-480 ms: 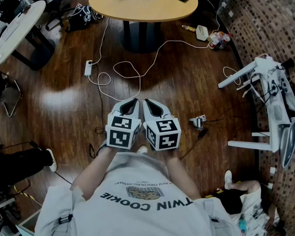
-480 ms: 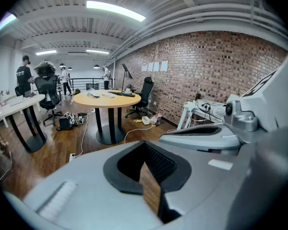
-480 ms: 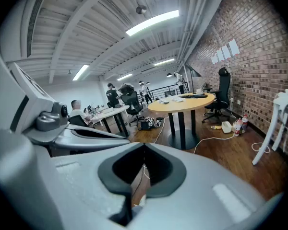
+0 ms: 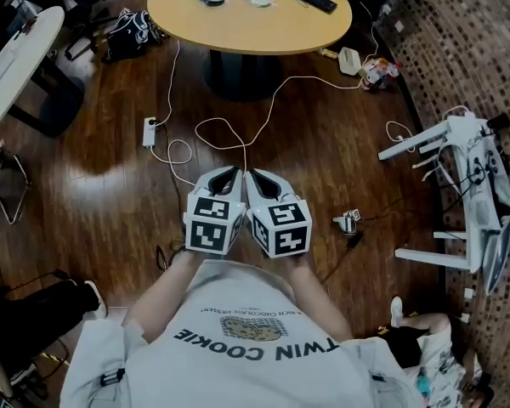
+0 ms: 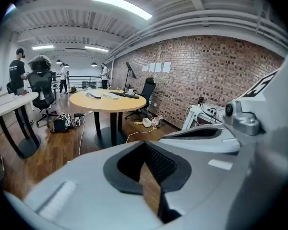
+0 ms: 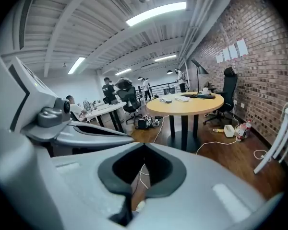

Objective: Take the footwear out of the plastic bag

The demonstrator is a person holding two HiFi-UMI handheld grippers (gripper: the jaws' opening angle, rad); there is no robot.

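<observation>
Left tongs [image 4: 224, 177], right tongs [image 4: 263, 179], perhaps nearer table [image 4: 246, 22]

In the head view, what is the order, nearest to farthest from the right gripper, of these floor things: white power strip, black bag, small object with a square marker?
From the right gripper:
1. small object with a square marker, on the floor just to its right.
2. white power strip, ahead and to the left.
3. black bag, farthest, far ahead on the left.
</observation>
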